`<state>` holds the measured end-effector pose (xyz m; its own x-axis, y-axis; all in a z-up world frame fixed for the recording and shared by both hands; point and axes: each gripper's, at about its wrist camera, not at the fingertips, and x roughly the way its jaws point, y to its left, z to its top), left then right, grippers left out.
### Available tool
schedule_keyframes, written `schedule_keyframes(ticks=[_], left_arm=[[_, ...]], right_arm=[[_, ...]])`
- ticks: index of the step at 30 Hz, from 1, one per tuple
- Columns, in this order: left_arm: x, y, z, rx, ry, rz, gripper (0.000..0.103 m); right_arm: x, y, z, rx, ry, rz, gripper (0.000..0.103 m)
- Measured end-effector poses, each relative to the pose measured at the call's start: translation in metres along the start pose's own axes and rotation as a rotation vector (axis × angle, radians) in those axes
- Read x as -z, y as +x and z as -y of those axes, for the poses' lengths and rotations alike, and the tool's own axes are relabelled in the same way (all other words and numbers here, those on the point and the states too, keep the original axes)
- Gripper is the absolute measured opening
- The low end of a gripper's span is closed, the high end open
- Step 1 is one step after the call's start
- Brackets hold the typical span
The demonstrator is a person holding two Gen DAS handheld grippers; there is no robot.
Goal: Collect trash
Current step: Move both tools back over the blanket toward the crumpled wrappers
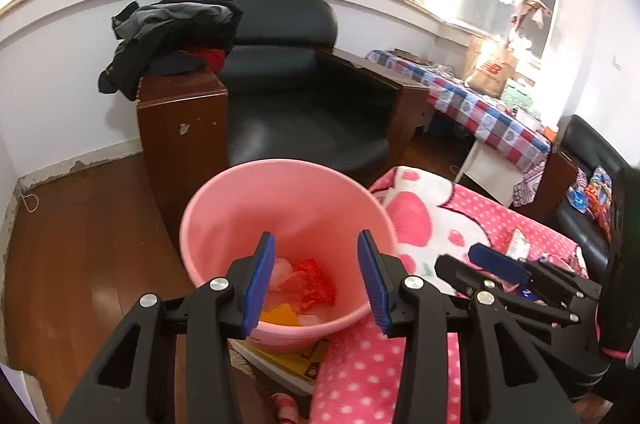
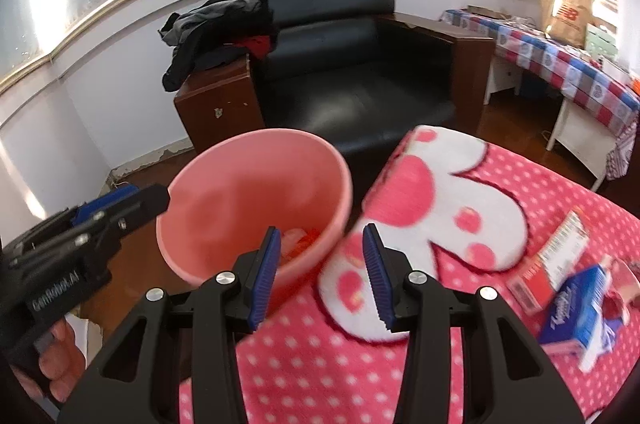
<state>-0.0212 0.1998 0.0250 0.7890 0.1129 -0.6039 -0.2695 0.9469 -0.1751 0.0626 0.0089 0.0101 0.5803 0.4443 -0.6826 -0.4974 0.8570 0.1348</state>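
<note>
A pink bucket (image 1: pixel 240 208) stands beside the pink dotted blanket (image 1: pixel 376 376); it also shows in the right wrist view (image 2: pixel 240 192). Red, orange and pale wrappers (image 1: pixel 312 284) lie in its bottom. My left gripper (image 1: pixel 316 282) is open and empty, hovering over the bucket's mouth. My right gripper (image 2: pixel 320 276) is open and empty over the blanket edge next to the bucket. A red and white box (image 2: pixel 554 264) and a blue carton (image 2: pixel 580 304) lie on the blanket (image 2: pixel 360 376) to the right.
A black armchair (image 1: pixel 304 96) with wooden sides stands behind the bucket, dark clothes (image 1: pixel 172 36) piled on its arm. A table with a checked cloth (image 1: pixel 480 108) is at the right. A book (image 1: pixel 288 356) lies under the bucket. Wooden floor (image 1: pixel 80 248) lies left.
</note>
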Motion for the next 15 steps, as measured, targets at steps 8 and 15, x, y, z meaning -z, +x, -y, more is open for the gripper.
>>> schedule_keyframes(ticks=[8, 15], left_arm=[[0.003, -0.006, 0.037, 0.065, 0.052, -0.002, 0.05], [0.01, -0.003, 0.076, 0.143, 0.106, -0.022, 0.05]], right_arm=[[0.028, -0.028, 0.035, 0.055, 0.052, -0.011, 0.043], [0.043, -0.053, 0.061, 0.106, 0.085, 0.006, 0.043]])
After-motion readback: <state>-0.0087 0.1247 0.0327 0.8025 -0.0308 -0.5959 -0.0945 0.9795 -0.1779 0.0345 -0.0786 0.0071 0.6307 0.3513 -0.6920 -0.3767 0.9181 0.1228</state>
